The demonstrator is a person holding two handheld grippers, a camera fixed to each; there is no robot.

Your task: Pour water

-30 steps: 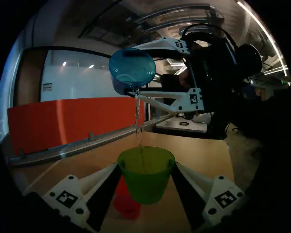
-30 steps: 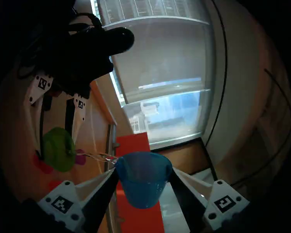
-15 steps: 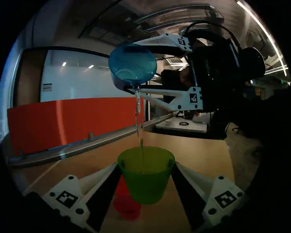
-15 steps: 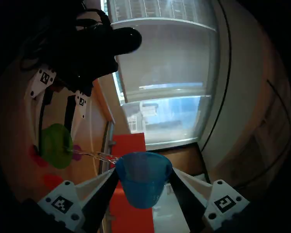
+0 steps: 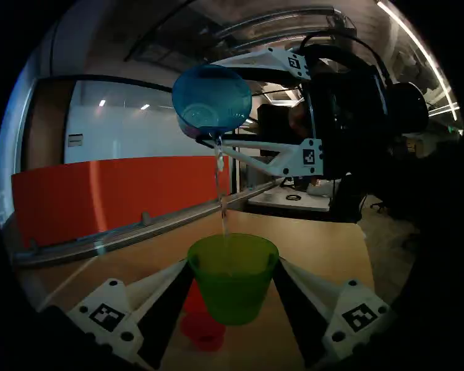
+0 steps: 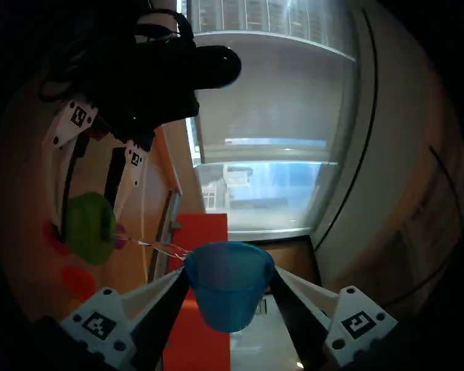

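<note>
Blue cup (image 5: 211, 108) tipped further, left tongs (image 5: 232, 266) seemingly pinching green cup (image 5: 233, 290)

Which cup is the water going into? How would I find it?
Find the wooden table by the long orange panel. Over it, the left gripper holds one cup between its white fingers. It is the green cup, right under the tipped blue cup, not the red cups low behind it.

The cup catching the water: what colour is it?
Translucent green; the green cup shows best in the left gripper view.
</note>
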